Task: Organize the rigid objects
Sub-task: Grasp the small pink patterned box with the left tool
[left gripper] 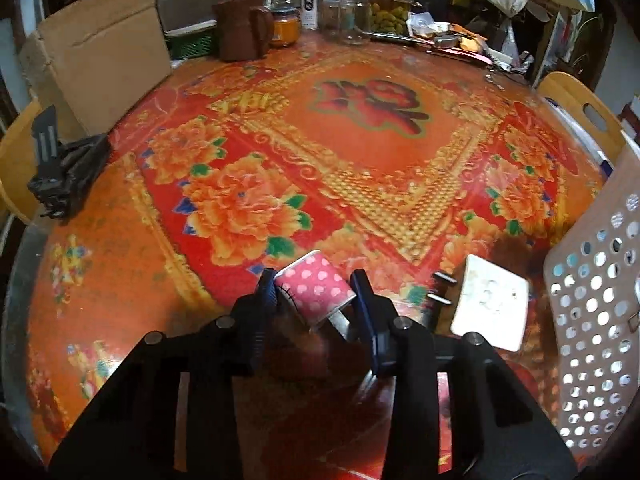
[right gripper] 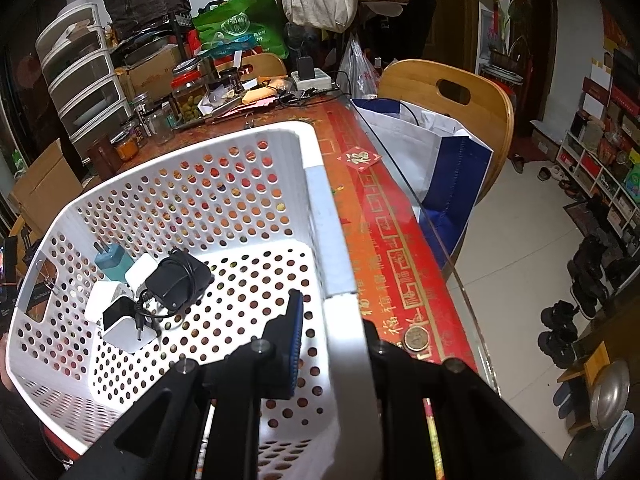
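Observation:
In the left wrist view my left gripper [left gripper: 314, 294] is shut on a pink charger with white dots [left gripper: 316, 288], its pads against the charger's two sides just above the red flowered tablecloth [left gripper: 360, 152]. To its right a white charger [left gripper: 490, 304] lies flat on the cloth, prongs pointing left. A white perforated basket [left gripper: 592, 320] stands at the right edge. In the right wrist view my right gripper [right gripper: 336, 332] is shut on the basket's near right wall [right gripper: 340, 264], one finger inside and one outside. Inside the basket lie a teal charger [right gripper: 110, 260], a black adapter with its cable [right gripper: 176, 280] and white chargers [right gripper: 120, 324].
A cardboard box [left gripper: 104, 64], a brown jug [left gripper: 244, 28] and several glass jars [left gripper: 352, 12] line the table's far side. A black clamp-like object [left gripper: 60, 172] sits at the left edge. A coin [right gripper: 416, 338] lies near the table's right edge, beside a wooden chair [right gripper: 452, 88] holding a white-and-blue bag [right gripper: 440, 160].

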A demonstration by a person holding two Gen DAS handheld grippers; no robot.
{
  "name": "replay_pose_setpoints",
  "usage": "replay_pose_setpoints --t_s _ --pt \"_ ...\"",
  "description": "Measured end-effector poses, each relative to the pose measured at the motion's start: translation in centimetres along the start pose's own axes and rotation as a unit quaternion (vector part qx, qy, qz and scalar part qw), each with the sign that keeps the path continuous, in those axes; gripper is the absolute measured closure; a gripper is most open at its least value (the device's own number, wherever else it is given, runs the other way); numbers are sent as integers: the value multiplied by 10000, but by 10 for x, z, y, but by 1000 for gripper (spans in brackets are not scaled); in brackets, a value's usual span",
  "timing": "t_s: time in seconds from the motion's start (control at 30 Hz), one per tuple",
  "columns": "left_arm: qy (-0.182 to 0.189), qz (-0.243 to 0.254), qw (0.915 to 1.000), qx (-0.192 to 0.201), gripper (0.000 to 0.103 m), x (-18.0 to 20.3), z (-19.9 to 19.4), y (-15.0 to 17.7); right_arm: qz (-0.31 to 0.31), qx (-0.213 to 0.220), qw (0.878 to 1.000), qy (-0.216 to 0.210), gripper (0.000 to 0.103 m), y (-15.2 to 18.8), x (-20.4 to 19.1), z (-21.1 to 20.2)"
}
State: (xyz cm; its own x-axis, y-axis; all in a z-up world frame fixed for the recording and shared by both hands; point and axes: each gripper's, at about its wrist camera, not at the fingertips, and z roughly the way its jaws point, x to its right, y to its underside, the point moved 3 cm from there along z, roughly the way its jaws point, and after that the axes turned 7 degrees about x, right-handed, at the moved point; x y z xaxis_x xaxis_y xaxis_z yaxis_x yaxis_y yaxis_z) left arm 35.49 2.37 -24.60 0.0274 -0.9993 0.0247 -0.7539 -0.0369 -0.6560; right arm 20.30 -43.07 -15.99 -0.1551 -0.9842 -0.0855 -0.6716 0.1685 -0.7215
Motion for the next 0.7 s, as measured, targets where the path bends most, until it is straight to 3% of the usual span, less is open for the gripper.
replay_pose_setpoints --t_s 0.4,0.7 --pt "-748 -36 9946 723 68 -11 -36 -10 -49 3 10000 -62 87 0 -1 1" --pt "-934 204 9886 1160 68 6 -109 -30 -66 50 9999 -110 87 0 -2 1"
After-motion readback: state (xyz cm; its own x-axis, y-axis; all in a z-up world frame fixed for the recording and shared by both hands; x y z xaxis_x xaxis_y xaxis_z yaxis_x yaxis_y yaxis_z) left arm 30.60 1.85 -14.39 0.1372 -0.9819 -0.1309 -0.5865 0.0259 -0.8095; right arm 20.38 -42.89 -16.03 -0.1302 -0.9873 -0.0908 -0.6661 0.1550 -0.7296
